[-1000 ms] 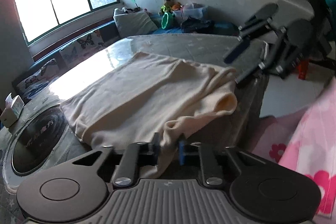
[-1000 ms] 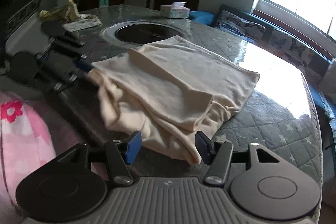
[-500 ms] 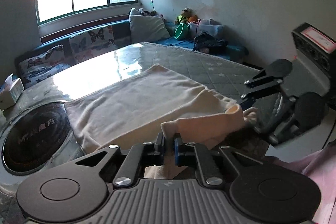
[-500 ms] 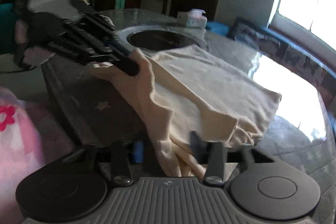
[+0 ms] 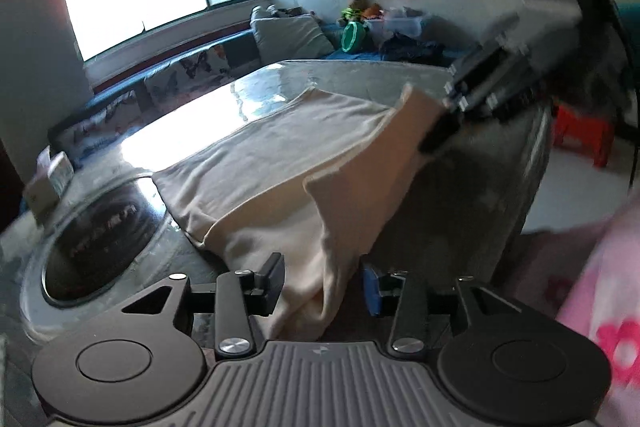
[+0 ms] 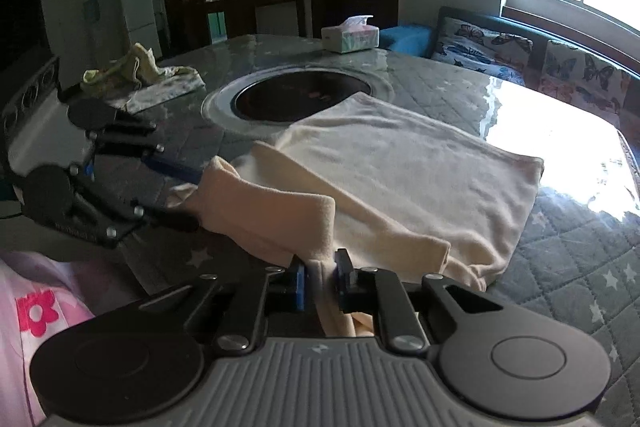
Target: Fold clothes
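Note:
A cream garment lies partly folded on the grey quilted table; it also shows in the right wrist view. My left gripper is open, its jaws wide apart with the garment's near edge hanging loosely between them. From the right wrist view the left gripper sits at the garment's left end. My right gripper is shut on the garment's near edge and holds it lifted. In the left wrist view the right gripper pinches the raised corner.
A round black cooktop is set in the table behind the garment. A tissue box and a crumpled yellow-green cloth lie at the far side. A sofa with butterfly cushions runs under the window. Pink flowered clothing is close by.
My left gripper has opened and let go of the garment edge. My right gripper has shut on the near edge and lifted it.

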The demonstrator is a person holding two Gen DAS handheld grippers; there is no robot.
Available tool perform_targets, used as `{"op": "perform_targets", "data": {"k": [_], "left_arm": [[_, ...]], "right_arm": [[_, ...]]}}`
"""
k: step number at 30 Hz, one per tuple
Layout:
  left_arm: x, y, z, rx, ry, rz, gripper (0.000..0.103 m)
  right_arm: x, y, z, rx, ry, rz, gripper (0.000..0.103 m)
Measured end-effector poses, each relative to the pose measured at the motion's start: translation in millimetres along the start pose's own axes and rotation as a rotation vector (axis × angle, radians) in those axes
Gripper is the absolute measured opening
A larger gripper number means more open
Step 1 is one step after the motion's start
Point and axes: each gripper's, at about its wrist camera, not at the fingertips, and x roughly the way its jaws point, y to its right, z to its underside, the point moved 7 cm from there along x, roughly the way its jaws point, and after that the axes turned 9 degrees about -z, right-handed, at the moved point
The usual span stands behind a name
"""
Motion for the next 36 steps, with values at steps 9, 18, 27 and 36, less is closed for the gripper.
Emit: {"op": "perform_targets", "data": {"k": [9, 18, 27, 36], "left_arm": [[-9.6, -8.3, 1.1, -0.014, 0.051, -0.019, 0.007], [-70.0, -17.2, -31.5, -0.151, 0.115, 0.054, 0.007], [-34.4, -57.2, -69.9, -0.243, 0.114, 0.031, 0.007], [75.1, -84.4, -82.8, -0.224, 0.009, -0.048, 0.007]], "right_arm": [[-8.7, -12.8, -1.6, -0.026, 0.041, 0.033, 0.009], [-64.1, -34.8, -17.6, -0.034, 0.078, -0.010, 0.008], [-64.3, 0.3, -63.8, -0.055, 0.081, -0.006, 0.008], [6.4, 78.4, -82.0, 0.010, 0.018, 0.053, 0.009]]}}
